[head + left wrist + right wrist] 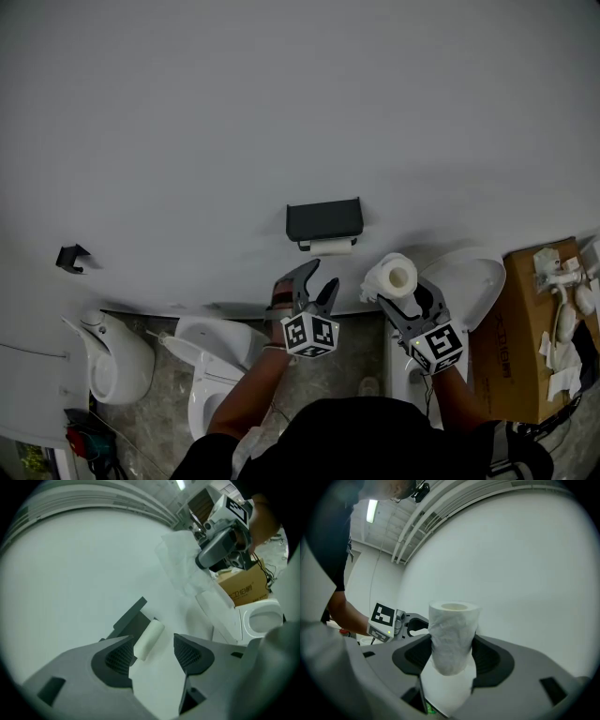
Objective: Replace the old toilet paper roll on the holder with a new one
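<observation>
White new roll [452,634] upright between jaws of right tool [451,656], seemingly snug

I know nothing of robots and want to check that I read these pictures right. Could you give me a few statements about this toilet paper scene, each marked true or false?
1. The right gripper holds a full new roll. True.
2. The left gripper is clamped on the old roll. False: its fingers stand apart, and the old roll sits on the holder ahead of them.
3. The holder on the wall is black. True.
4. The cardboard box stands at the left of the head view. False: it stands at the right.
</observation>
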{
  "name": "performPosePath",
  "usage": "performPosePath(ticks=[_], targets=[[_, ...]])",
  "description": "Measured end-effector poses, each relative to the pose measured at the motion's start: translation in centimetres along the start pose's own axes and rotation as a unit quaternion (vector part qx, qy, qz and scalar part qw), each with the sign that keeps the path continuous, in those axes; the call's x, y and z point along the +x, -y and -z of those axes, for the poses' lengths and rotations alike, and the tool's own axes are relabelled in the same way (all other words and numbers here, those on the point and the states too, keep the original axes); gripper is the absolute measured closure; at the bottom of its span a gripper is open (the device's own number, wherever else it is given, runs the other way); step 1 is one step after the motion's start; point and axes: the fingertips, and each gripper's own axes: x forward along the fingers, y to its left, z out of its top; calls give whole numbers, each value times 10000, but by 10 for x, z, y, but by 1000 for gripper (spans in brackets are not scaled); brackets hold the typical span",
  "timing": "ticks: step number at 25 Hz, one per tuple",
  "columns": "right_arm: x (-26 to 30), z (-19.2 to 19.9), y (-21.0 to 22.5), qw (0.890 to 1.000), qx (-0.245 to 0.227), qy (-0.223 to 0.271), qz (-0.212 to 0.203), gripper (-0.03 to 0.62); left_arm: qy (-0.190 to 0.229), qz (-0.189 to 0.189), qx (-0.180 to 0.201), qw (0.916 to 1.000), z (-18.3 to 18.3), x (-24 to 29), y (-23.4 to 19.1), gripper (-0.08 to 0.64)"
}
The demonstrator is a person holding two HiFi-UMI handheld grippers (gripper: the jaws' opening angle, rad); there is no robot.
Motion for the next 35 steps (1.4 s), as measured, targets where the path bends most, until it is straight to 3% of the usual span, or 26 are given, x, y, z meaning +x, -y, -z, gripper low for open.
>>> performPosePath(ticks=[5,11,23,25,27,35], targets=[[3,4,4,10000,-9,-35,-45,331,-442,90,1251,9911,9,27,7,257],[4,6,10,9999,-31,-106,-84,331,-420,-386,2332,9708,4,46,-2,255],[8,15,17,9997,124,-183,-137,331,-677,-379,2463,9661,18,74,2,255],[8,18,17,9996,176,-195,-139,331,-662,-480,2481,9653,18,76,2,287],[7,23,19,9995,192,-234,-134,331,-618,-589,2479,9650,15,76,0,380],[5,24,20,9994,239,-231,-109,331,-628,-689,2533,9629,8,75,-2,388]])
